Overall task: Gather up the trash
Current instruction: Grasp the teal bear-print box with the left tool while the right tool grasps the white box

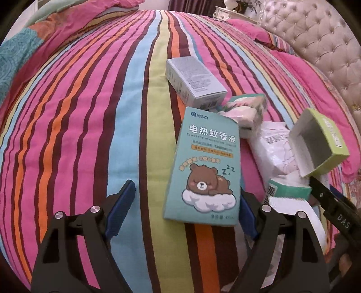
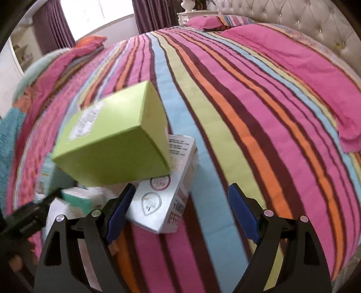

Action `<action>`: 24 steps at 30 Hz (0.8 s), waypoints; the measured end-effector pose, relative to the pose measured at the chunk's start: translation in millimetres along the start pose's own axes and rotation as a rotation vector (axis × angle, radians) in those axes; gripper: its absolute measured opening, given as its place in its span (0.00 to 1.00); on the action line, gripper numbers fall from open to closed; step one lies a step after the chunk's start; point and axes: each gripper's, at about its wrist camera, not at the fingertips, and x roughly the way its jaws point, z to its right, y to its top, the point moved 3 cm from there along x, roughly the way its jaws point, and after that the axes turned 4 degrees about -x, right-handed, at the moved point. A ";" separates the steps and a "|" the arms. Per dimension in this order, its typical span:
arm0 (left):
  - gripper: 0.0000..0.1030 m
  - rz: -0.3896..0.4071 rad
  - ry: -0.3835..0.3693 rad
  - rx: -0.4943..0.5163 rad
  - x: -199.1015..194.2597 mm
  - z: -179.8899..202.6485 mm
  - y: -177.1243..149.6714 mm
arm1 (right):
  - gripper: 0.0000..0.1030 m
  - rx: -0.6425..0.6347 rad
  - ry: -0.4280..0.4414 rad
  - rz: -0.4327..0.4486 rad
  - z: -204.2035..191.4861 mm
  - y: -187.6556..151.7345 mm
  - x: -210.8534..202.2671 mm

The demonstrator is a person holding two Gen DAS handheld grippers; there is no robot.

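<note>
Trash lies on a striped bedspread point(image 1: 79, 126). A teal mosquito-liquid box with a sleeping bear point(image 1: 206, 166) lies flat just ahead of my open left gripper point(image 1: 186, 202), near its right finger. A grey-blue box point(image 1: 194, 81) lies farther back, with a tissue pack point(image 1: 248, 112) and a white plastic bag point(image 1: 273, 148) to the right. An open lime-green box point(image 1: 320, 144) is off the bed above the pile; it also shows, blurred, in the right wrist view point(image 2: 112, 137). My right gripper point(image 2: 180, 211) is open and empty, beside a white box point(image 2: 167, 196).
A tufted headboard point(image 1: 315, 40) and pink pillows point(image 2: 293, 65) are at the right. A folded blanket point(image 1: 18, 51) lies far left. A nightstand point(image 1: 225, 11), curtains point(image 2: 54, 22) and a window are behind the bed. A small teal-and-white box point(image 1: 286, 191) lies by the bag.
</note>
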 end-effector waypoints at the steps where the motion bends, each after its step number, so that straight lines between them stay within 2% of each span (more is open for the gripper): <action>1: 0.78 0.001 0.008 0.002 1.6 0.9 0.8 | 0.77 -0.003 0.006 -0.009 1.4 0.0 3.5; 4: 0.78 0.019 0.028 0.002 3.3 2.1 2.8 | 0.70 -0.009 0.018 -0.018 3.8 0.0 8.7; 5: 0.78 0.021 0.029 0.001 4.5 1.6 3.5 | 0.60 -0.016 0.018 -0.024 5.2 -0.4 9.9; 6: 0.73 0.016 0.030 0.004 6.2 1.1 3.4 | 0.51 -0.022 0.017 -0.022 6.9 -0.9 9.8; 7: 0.69 0.015 0.040 0.010 7.0 1.1 2.8 | 0.47 -0.029 0.021 -0.022 9.6 -1.6 8.9; 8: 0.57 0.022 0.054 0.021 6.6 0.5 2.8 | 0.41 -0.030 0.032 -0.024 11.2 -2.2 8.1; 9: 0.51 0.030 0.077 0.035 5.5 -0.7 2.7 | 0.34 -0.027 0.052 -0.027 14.6 -3.2 6.6; 13: 0.51 0.034 0.064 0.041 -1.7 -9.0 -3.6 | 0.31 0.002 0.131 -0.042 28.6 -12.9 -2.4; 18: 0.51 0.048 0.038 0.028 -19.9 -18.8 -24.8 | 0.28 0.021 0.204 -0.039 38.6 -41.0 -24.9; 24: 0.51 0.090 0.000 0.006 -55.0 -30.0 -62.0 | 0.28 0.028 0.247 -0.011 43.1 -70.2 -55.6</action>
